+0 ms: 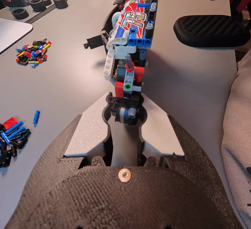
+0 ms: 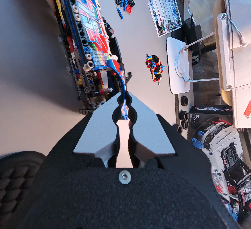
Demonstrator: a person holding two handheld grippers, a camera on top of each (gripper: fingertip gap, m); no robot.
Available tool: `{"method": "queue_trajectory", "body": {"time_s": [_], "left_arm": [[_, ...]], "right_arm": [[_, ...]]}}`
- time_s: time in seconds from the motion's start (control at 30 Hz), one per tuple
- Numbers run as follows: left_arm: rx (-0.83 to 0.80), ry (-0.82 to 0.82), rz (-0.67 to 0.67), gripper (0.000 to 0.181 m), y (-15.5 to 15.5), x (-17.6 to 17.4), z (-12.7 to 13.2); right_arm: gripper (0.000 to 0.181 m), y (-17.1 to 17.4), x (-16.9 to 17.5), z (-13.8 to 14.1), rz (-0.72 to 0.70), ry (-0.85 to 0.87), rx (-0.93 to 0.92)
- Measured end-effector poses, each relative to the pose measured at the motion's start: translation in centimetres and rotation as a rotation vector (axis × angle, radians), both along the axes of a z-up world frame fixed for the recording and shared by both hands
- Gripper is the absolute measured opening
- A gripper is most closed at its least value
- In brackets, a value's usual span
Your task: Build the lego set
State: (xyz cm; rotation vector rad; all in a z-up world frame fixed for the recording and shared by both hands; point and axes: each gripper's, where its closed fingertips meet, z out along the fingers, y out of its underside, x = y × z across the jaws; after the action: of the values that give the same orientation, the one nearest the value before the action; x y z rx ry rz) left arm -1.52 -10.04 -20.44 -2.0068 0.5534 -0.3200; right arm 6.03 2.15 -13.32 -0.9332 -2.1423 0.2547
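The left gripper (image 1: pixel 124 108) clamps the half-built red, white and blue plastic brick car (image 1: pixel 135 22) to steady it above the grey table (image 1: pixel 61 86); the right gripper (image 2: pixel 124 108) pinches its curved blue panel (image 2: pixel 122 93) for fitting.

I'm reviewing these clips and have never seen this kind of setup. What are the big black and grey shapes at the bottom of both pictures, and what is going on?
There is no robot: a person holds one two-finger gripper in each hand, and each carries a camera looking along its fingers. The black and grey shapes are those grippers.

In the left wrist view, the left gripper is closed on the black end of a half-built lego car, which is turned on its side. In the right wrist view, the right gripper pinches a curved blue panel at the car's other end.

On the grey table lie piles of small parts, loose black tyres, the set's box and a printed sheet.
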Motion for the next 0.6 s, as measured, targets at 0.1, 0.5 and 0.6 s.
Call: {"method": "queue_trajectory", "body": {"time_s": [0.1, 0.5, 0.6], "left_arm": [[-0.002, 0.003, -0.001, 0.037, 0.0, 0.2, 0.0], [0.006, 0.023, -0.014, 0.036, 0.0, 0.3, 0.0], [0.007, 0.028, -0.012, 0.036, 0.0, 0.3, 0.1]], "right_arm": [[0.0, 0.1, 0.1, 0.0, 0.011, 0.022, 0.017], [0.01, -1.2, 0.3, 1.2, 0.057, -0.062, -0.102], [0.01, -2.1, 0.2, 1.4, 0.119, -0.12, -0.075]]}}
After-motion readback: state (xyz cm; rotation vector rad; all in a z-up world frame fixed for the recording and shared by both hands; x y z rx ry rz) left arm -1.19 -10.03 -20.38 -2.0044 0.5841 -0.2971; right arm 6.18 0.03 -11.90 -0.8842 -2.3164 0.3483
